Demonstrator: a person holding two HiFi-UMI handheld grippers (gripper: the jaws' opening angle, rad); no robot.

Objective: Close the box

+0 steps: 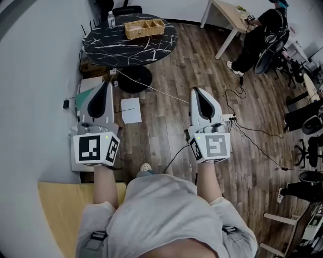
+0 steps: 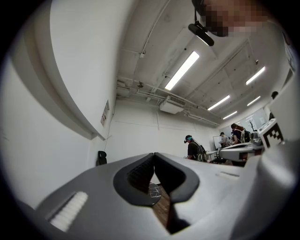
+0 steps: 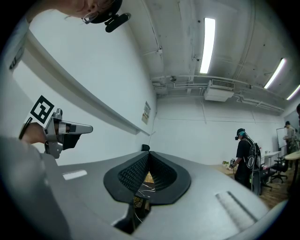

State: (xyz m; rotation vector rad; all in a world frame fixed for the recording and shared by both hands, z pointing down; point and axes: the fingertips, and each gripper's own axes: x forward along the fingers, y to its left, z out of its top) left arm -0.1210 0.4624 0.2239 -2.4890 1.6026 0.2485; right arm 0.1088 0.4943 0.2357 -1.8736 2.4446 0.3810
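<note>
Wood-plank floor (image 1: 161, 126) underfoot, white wall along the left side. Nearest, at lower left, corner of a pale yellow tabletop (image 1: 60, 211), just beside the person's grey-shirted body. Both forearms reach forward over the floor, one gripper in each hand, side by side and well apart. Left gripper (image 1: 105, 83): marker cube facing up, its ribbed pads (image 2: 140, 174) pressed together at the tip, nothing between them. Right gripper (image 1: 196, 90): same posture, pads (image 3: 133, 174) also meeting at the tip, nothing pinched; only a sliver of floor and table shows through the gap below the tips. Between the grippers, a little ahead, a sheet of paper (image 1: 131, 111) lies flat on the planks. A thin white cable (image 1: 151, 86) runs across the floor beyond it; black cables (image 1: 252, 136) trail at right. Farther on, a round black table (image 1: 116, 43) with white veining on a black pedestal. Box (image 1: 145, 27) sits on the far side of that tabletop, compartments showing from above, well apart from both grippers. A clear bottle (image 1: 111, 19) stands just left of it. Farthest, upper right, a second person (image 1: 260, 38) in dark clothes at a light wooden desk (image 1: 227, 15).
</note>
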